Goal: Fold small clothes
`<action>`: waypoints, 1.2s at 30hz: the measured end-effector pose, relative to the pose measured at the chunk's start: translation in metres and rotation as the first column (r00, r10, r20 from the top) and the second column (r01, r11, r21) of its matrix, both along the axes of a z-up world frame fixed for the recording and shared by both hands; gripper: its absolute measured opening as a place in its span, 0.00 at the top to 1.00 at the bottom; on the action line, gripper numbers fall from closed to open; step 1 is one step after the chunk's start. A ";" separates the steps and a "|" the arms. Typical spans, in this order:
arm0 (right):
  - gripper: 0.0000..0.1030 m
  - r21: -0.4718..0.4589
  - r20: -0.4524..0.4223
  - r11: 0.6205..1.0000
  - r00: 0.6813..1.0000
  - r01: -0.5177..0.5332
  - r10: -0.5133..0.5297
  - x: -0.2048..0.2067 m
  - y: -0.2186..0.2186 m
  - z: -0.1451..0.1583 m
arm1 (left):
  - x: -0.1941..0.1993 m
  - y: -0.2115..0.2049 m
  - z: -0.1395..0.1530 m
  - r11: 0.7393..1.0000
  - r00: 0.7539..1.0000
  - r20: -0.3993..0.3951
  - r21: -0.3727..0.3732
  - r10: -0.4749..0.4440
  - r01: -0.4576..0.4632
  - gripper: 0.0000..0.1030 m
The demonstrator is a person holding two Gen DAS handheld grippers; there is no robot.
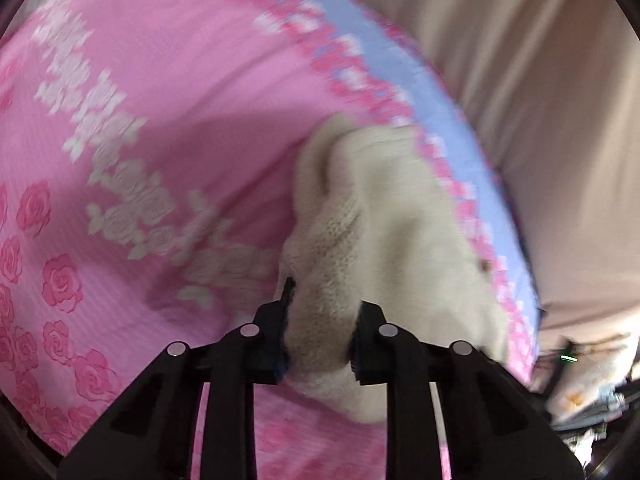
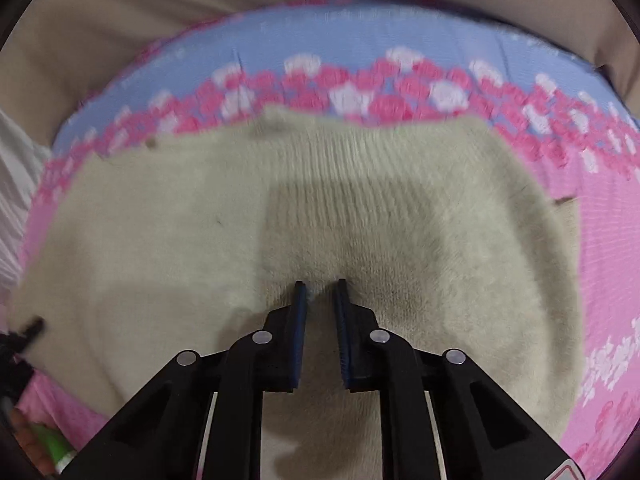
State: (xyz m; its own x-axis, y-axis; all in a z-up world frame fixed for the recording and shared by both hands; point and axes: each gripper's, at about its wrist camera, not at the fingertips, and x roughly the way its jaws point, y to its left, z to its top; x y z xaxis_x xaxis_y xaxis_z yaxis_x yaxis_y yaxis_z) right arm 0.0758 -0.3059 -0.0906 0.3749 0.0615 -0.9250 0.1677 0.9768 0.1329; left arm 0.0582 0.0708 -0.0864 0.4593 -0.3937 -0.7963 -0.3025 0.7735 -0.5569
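Pink rose-printed bedsheet [image 2: 600, 240] with a blue border band [image 2: 360, 36] covers the mattress, and on it, close to that border, lies the task's thing: a cream fuzzy knit garment [image 2: 160, 220], spread mostly flat in the right wrist view. Seen from the left wrist, one part of the same garment [image 1: 380, 208] is drawn up into a thick ridge. The left gripper [image 1: 320, 320] has its jaws closed on that bunched fold, fabric filling the gap between the pads. The right gripper [image 2: 321, 292] points down at the middle of the knit with its fingers narrow; a slim gap shows between them, and whether they pinch any pile I cannot tell. By my reading, the fold is just starting: one edge is gripped for carrying over. Next, the right gripper likely needs a sure hold on its side, so both can lift together and lay the edge across evenly, without dragging the sheet.
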 end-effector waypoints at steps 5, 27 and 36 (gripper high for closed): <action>0.97 0.079 0.049 0.997 0.999 -0.007 0.003 0.001 0.007 0.027 | 0.001 -0.029 0.050 0.996 0.987 0.128 0.007 -0.094 0.094 0.80; 1.00 0.256 0.057 0.958 0.992 -0.127 0.116 0.010 0.016 -0.006 | -0.019 -0.203 0.121 0.841 0.787 0.304 0.124 -0.537 0.527 0.82; 0.99 0.401 0.106 0.916 0.993 -0.003 -0.043 -0.036 -0.083 -0.006 | -0.040 -0.295 0.113 0.706 0.657 0.278 0.139 -0.701 0.694 0.86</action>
State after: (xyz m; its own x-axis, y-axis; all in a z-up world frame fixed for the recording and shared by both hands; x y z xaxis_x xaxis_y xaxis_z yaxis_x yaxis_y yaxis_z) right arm 0.0396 -0.3884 -0.0970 0.4782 0.4090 -0.7772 0.1487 0.8345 0.5306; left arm 0.0179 -0.2242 0.0267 0.2621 -0.6813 -0.6835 0.5020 0.7011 -0.5063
